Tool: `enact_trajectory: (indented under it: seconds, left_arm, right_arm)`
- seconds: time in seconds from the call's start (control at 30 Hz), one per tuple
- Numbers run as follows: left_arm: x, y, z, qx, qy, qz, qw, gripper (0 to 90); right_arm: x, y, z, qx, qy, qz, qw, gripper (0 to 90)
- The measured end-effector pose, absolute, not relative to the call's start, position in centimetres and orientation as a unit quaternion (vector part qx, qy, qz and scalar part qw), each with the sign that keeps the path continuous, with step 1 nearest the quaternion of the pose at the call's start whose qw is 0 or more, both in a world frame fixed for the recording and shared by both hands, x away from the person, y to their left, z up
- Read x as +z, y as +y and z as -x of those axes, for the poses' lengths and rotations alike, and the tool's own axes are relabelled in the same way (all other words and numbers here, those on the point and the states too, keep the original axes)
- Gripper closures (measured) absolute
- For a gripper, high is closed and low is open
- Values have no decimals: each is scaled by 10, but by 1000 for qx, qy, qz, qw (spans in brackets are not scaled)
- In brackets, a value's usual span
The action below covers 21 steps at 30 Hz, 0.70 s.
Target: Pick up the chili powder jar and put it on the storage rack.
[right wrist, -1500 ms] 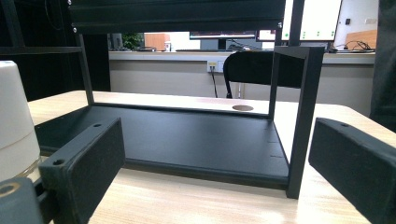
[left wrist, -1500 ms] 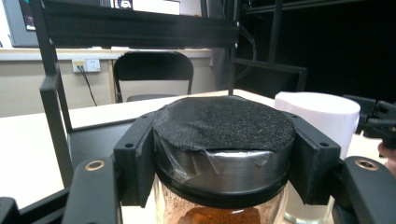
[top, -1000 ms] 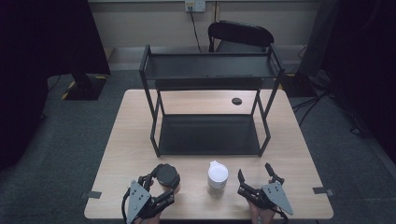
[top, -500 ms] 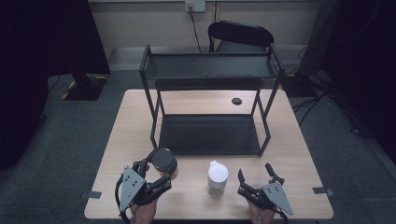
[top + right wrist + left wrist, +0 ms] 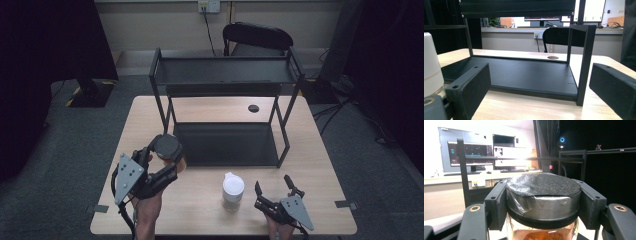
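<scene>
Left gripper [image 5: 167,159]: closed on the jar [image 5: 543,202], which is clamped just under its lid between the two black jaws; it is held up off the table, in front of the rack's left front post, as seen in the high view.
Right gripper [image 5: 274,192]: jaws spread wide with nothing between them; it is rested low at the near right of the table, pointed toward the rack.
Table [image 5: 310,150]: a light wooden top, on which the rack is stood toward the far side.
Rack [image 5: 225,70]: a black two-level metal frame; its lower shelf [image 5: 524,72] is seen bare and dark in the right gripper view.
Chair [image 5: 257,37]: a black seat placed behind the table.
Jar: glass, with orange-brown powder inside and a dark lid [image 5: 544,184] covered by a rough grey patch; clear tape is seen on the metal rim.
White bottle [image 5: 233,189]: stood upright on the table between the two grippers, nearer the right one, untouched.
Grommet hole [image 5: 253,108]: a small dark round spot in the tabletop beyond the rack.
</scene>
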<state>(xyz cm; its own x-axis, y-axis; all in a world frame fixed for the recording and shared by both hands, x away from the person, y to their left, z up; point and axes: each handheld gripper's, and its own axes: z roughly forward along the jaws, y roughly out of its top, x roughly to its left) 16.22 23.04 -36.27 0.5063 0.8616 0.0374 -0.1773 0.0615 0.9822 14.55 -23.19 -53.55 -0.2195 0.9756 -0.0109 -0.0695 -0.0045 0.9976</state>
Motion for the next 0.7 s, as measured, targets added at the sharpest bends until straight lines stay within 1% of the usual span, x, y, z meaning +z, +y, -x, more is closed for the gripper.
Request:
enact_trajectory:
  seconds: [0.17,0.4,0.7]
  left_arm:
    - [-344,230,-172,393,297,-560,667,352]
    - [-318,229,-186,390,304,-548,675,352]
    - [-285,224,-208,387,310,-552,670,352]
  right_arm:
    - [-535,-232,-145,569,535,-423,460,28]
    - [-535,-232,-145,568,535,-423,460,27]
    - [-535,-232,-145,568,535,-423,460,27]
